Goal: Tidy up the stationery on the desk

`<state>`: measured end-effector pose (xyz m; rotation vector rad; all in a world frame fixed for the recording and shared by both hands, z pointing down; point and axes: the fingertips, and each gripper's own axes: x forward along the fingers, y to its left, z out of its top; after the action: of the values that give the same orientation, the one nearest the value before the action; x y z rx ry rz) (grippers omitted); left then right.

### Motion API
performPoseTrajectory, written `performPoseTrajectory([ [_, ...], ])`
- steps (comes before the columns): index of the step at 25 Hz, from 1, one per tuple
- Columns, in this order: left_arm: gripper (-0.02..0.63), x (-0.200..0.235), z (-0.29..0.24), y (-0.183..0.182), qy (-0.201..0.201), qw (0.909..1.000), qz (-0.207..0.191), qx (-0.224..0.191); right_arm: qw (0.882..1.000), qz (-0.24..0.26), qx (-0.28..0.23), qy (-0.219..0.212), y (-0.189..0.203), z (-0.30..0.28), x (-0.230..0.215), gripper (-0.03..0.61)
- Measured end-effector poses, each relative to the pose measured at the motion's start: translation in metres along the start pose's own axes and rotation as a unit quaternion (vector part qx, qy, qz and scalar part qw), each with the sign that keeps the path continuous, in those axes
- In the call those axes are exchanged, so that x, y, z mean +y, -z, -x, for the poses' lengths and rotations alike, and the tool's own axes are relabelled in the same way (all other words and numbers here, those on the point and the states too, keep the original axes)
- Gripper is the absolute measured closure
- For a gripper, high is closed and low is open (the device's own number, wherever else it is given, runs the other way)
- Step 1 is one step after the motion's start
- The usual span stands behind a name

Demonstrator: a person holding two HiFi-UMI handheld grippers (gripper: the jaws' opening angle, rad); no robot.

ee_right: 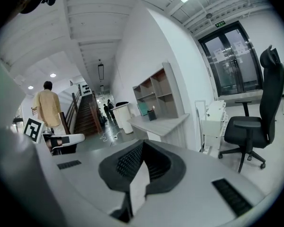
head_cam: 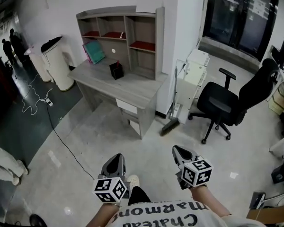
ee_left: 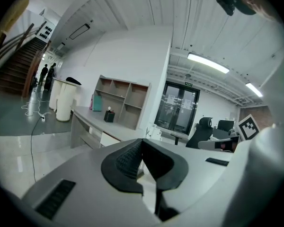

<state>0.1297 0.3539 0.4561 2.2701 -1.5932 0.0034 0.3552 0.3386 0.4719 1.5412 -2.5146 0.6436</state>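
A grey desk (head_cam: 132, 92) with a shelf hutch stands against the white wall, well ahead of me. On it are a black pen holder (head_cam: 116, 70) and a teal and pink folder (head_cam: 93, 51) leaning in the hutch. My left gripper (head_cam: 115, 160) and right gripper (head_cam: 179, 151) are held low near my body, far from the desk. Both are shut with nothing between the jaws. The left gripper view shows its jaws closed (ee_left: 142, 144), with the desk (ee_left: 87, 117) and pen holder (ee_left: 109, 116) in the distance. The right gripper (ee_right: 142, 146) also looks toward the desk (ee_right: 163, 122).
A black office chair (head_cam: 226, 103) stands to the right of the desk, with a broom (head_cam: 171, 120) and a white cabinet (head_cam: 193, 76) between them. White bins (head_cam: 55, 64) and a floor cable (head_cam: 61, 140) are on the left. A person in a yellow shirt (ee_right: 47, 109) is farther off.
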Motion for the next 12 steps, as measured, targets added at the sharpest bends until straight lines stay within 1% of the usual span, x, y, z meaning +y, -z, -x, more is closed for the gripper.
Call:
performPoseTrajectory([
  [3, 0.601, 0.008, -0.032, -0.01, 0.016, 0.9998, -0.009, 0.007, 1.0, -0.011, 0.004, 0.006, 0.0, -0.021, -0.008, 0.569],
  [6, 0.601, 0.028, -0.062, -0.02, 0.021, 0.9996, -0.002, 0.016, 1.0, -0.011, 0.016, 0.018, -0.006, -0.053, -0.013, 0.569],
  [9, 0.601, 0.049, -0.093, -0.034, 0.028, 0.9993, 0.001, 0.024, 0.999, -0.014, 0.014, 0.026, -0.024, -0.087, -0.017, 0.569],
  [12, 0.601, 0.069, -0.122, -0.06, 0.038, 0.999, -0.002, 0.023, 0.999, -0.018, 0.007, 0.03, -0.049, -0.124, -0.014, 0.569],
])
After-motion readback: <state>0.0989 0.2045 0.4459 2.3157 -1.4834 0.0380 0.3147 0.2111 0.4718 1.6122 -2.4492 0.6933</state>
